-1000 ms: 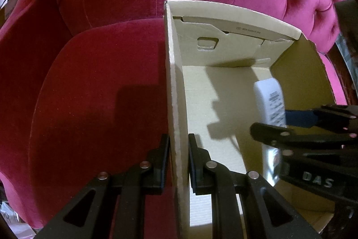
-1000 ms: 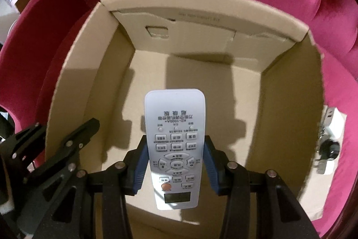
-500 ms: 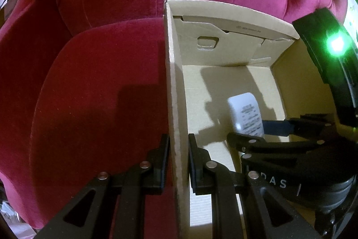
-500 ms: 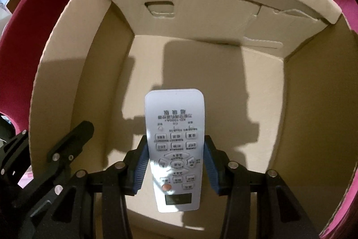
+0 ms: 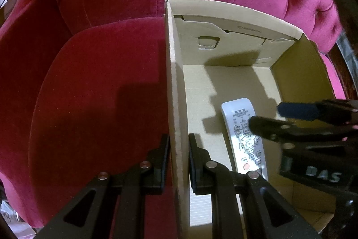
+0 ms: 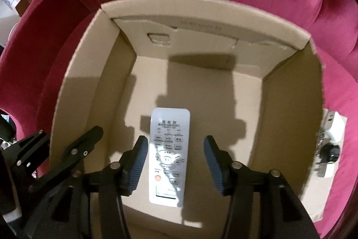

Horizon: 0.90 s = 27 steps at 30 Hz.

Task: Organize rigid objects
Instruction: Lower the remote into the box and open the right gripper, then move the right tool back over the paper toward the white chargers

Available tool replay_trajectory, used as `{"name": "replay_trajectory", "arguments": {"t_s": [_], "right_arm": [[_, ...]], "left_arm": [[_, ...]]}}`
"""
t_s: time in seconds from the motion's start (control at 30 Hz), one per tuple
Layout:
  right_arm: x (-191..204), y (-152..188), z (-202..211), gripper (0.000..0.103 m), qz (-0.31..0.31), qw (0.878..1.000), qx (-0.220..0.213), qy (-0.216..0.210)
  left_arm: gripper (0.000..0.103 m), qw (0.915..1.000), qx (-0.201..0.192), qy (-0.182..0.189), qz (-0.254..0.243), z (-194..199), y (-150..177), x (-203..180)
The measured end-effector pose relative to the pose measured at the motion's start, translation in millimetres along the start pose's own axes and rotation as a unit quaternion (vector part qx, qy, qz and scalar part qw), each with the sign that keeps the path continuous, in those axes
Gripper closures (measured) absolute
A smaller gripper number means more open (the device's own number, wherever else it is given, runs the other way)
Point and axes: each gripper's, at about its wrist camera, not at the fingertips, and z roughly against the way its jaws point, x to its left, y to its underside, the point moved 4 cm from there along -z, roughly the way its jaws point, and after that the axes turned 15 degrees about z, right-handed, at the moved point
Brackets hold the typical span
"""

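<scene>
One white rectangular plastic remote control (image 6: 169, 156) flat on the floor of one open brown cardboard box (image 6: 214, 12).
Right hand-held gripper (image 6: 175, 157) opening, pads clear of remote; left hand-held gripper (image 5: 177, 160) clamped on box's left wall. Box on red velvet armchair (image 5: 94, 86).

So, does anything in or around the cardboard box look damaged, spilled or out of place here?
Nothing stands out. The remote lies flat, face up, on the floor of the cardboard box, and the box sits upright on the red sofa with no visible tears.
</scene>
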Motion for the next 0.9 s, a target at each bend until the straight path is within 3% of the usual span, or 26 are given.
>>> {"name": "replay_trajectory", "arguments": {"t_s": [0.17,0.3,0.43,0.7,0.9], "right_arm": [[-1.4,2.1,17.7,0.041,0.007,1.0,-0.016,0.013],[3.5,-11.7,28.6,0.035,0.01,1.0,-0.024,0.018],[0.2,-4.2,49.7,0.027,0.015,0.999,-0.034,0.02],[-16.9,0.0,86.2,0.008,0.003,0.996,-0.074,0.042],[-40.9,7.9,104.7,0.003,-0.018,0.994,-0.086,0.057]], "left_arm": [[0.086,1.0,0.0,0.0,0.0,-0.1,0.4,0.5],[0.086,1.0,0.0,0.0,0.0,-0.1,0.5,0.1],[0.086,1.0,0.0,-0.001,-0.001,-0.2,0.3,0.1],[0.086,1.0,-0.001,-0.001,-0.001,-0.2,0.1,0.5],[0.086,1.0,-0.001,-0.001,-0.002,-0.2,0.2,0.1]]}}
